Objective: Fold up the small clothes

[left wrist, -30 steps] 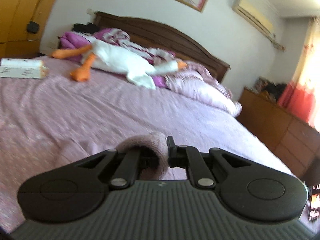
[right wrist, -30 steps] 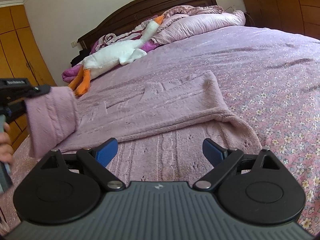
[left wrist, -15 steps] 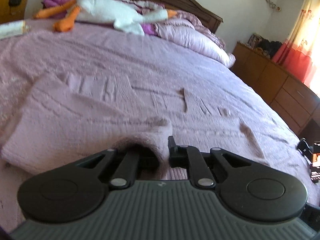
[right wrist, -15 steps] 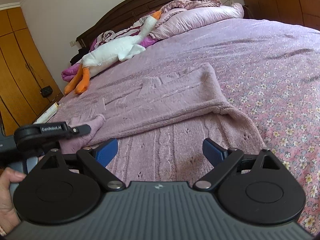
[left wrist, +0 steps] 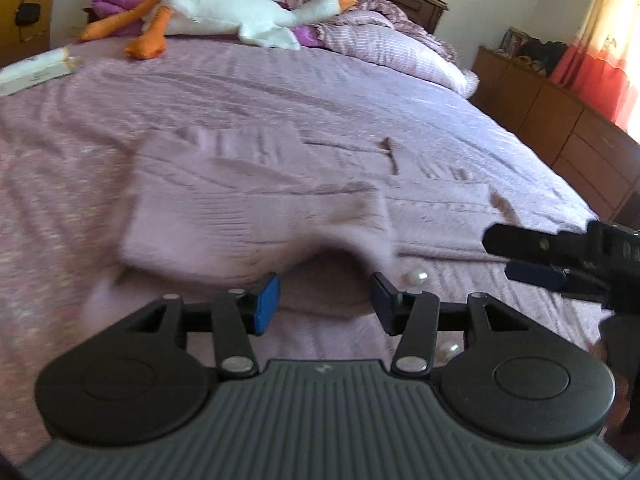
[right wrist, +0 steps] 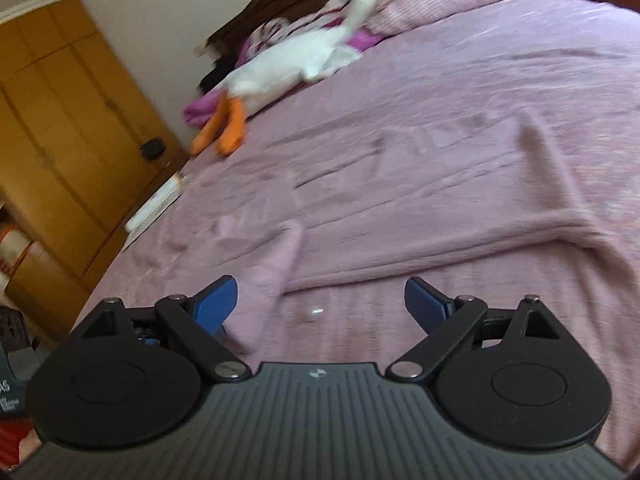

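A pink knitted sweater (left wrist: pixel 256 208) lies partly folded on the purple bed, with pearl buttons (left wrist: pixel 416 277) near its front edge. It also shows in the right wrist view (right wrist: pixel 440 208), with a sleeve end (right wrist: pixel 276 264) lying on the body. My left gripper (left wrist: pixel 325 305) is open and empty just above the released sleeve fold. My right gripper (right wrist: pixel 320 300) is open and empty over the sweater's near part. The right gripper's fingers (left wrist: pixel 532 272) also show at the right edge of the left wrist view.
A white plush goose (left wrist: pixel 224 12) with orange feet lies by the pillows (left wrist: pixel 384 48) at the headboard. A white box (left wrist: pixel 36 74) sits at the bed's left edge. Wooden dressers (left wrist: pixel 560 120) stand right of the bed, a wardrobe (right wrist: pixel 60 128) left.
My left gripper brought the sleeve down onto the sweater and opened, letting it go. The right gripper stayed open and tilted toward the left side.
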`<state>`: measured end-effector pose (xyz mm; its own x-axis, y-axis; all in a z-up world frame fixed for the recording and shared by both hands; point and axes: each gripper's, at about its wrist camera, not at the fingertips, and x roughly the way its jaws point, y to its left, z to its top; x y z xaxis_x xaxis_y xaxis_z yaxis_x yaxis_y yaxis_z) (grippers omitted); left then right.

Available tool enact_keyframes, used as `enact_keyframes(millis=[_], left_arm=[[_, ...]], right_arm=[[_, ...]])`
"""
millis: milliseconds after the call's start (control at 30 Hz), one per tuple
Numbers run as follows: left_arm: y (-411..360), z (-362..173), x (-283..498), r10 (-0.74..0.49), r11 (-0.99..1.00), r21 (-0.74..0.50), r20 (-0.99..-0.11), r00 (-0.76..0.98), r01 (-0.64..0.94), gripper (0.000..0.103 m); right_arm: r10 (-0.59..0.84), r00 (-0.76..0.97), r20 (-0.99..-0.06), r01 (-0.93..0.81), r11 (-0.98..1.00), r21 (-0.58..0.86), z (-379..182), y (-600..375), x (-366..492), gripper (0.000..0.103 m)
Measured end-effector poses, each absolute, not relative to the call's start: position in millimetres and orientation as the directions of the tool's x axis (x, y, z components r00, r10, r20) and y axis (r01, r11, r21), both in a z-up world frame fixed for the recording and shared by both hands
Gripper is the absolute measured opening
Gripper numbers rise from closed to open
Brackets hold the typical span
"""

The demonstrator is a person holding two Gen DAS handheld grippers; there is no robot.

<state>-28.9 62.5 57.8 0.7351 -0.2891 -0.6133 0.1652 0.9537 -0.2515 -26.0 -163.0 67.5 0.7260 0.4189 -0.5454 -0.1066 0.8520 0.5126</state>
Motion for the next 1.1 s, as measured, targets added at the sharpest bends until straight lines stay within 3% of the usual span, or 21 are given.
enact_keyframes(millis=[333, 533, 667, 767, 867, 900, 933, 1100], left_arm=[[111, 61, -36, -0.079, 0.989, -0.144, -0.632, 0.771, -0.016, 0.056], [138, 54, -32, -0.073, 0.973, -0.214, -0.636, 0.768, -0.085, 0.056], [141, 51, -33, -0.042, 0.977, -0.189, -0.635, 0.771, -0.103, 0.056], [143, 47, -32, -0.036, 0.975, -0.19, -0.642, 0.766, -0.113, 0.056], [142, 44, -30, -0.027, 0.977, -0.18, -0.645, 0.764, -0.118, 0.056], [142, 43, -30, -0.023, 0.978, -0.174, -0.644, 0.765, -0.117, 0.056], [141, 43, -30, -0.019, 0.979, -0.167, -0.642, 0.767, -0.116, 0.056], [140, 41, -28, -0.007, 0.982, -0.151, -0.635, 0.773, -0.116, 0.056]], right_arm=[[0.489, 0.64, -0.593, -0.162, 0.84, 0.518, 63, -112, 8, 0.089], [0.451, 0.639, -0.623, -0.139, 0.864, 0.484, 59, -100, 21, 0.08], [0.433, 0.633, -0.642, -0.127, 0.876, 0.465, 54, -95, 30, 0.074], [0.433, 0.615, -0.659, -0.136, 0.881, 0.453, 50, -91, 36, 0.062], [0.434, 0.593, -0.678, -0.142, 0.885, 0.443, 47, -88, 43, 0.036], [0.431, 0.593, -0.681, -0.145, 0.888, 0.436, 48, -87, 45, 0.019], [0.432, 0.595, -0.678, -0.158, 0.89, 0.428, 51, -86, 46, 0.011], [0.403, 0.696, -0.594, -0.263, 0.913, 0.312, 90, -80, 46, 0.009]])
